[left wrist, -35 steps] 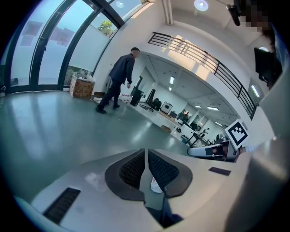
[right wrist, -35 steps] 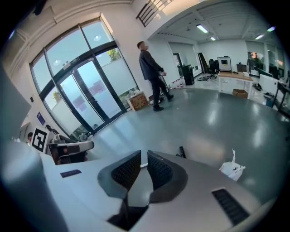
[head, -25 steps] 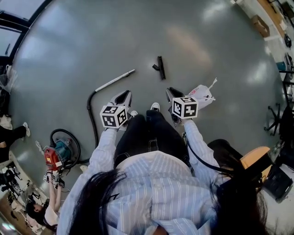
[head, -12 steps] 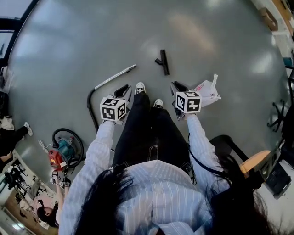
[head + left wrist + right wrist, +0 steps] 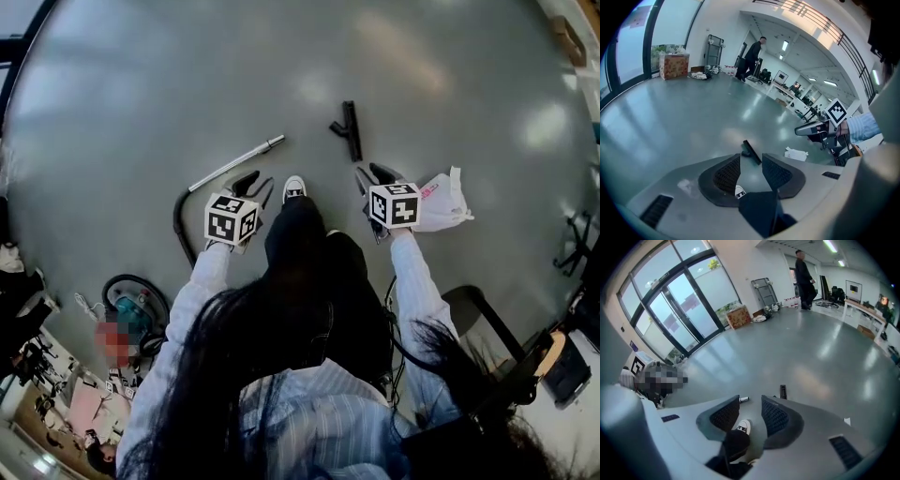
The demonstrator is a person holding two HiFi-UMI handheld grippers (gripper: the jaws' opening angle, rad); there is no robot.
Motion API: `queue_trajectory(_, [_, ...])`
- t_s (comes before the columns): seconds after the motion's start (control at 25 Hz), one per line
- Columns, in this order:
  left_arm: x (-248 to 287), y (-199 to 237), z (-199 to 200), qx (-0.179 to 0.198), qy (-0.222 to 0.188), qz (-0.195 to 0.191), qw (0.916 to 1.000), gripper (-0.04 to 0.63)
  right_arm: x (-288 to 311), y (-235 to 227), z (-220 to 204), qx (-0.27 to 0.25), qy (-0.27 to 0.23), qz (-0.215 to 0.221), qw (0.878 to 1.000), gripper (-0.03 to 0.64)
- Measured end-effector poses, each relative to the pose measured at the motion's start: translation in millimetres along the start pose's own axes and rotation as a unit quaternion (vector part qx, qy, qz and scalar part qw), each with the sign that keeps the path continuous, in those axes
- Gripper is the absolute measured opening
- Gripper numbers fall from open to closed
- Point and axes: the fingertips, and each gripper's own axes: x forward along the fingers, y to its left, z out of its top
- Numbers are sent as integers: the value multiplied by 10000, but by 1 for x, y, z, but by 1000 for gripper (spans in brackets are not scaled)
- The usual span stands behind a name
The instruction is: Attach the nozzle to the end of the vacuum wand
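The fingers [image 5: 729, 174] of your left gripper [image 5: 251, 180] and right gripper [image 5: 372, 173] have just been opening and stand apart, with nothing between them, since nothing is picked up yet. The nozzle [image 5: 350, 129] lies on the floor [image 5: 187, 75] just past your right gripper, and the wand [image 5: 234, 164] lies just past your left one, its end toward the nozzle. I think each hand is low by its own piece so you can grab both and join them.
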Motion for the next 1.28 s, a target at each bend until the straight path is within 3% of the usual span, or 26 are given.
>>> queue_trajectory(0.32, [110,84,-81,57,79,297,9995,147,136,-58,-61,-385,198,-75,9990,196])
queue_trajectory(0.6, [217,159,-162,736,485,492,9949,210,247,-138,-122,-600,241,-342,9973,242])
queue_trajectory(0.96, [305,267,-234,1522,851,999,9796,250,367,-213,-161,-978,270,-459,9938,278])
queue_trajectory(1.12, [323,287,-249,1847,942,1003,9731,259,399,-233,-169,-1167,339,-656,9904,281])
queue_trajectory(1.28, [343,294,-265,2384,1276,958,9580,267,418,-241,-169,-1397,464,-732,9864,281])
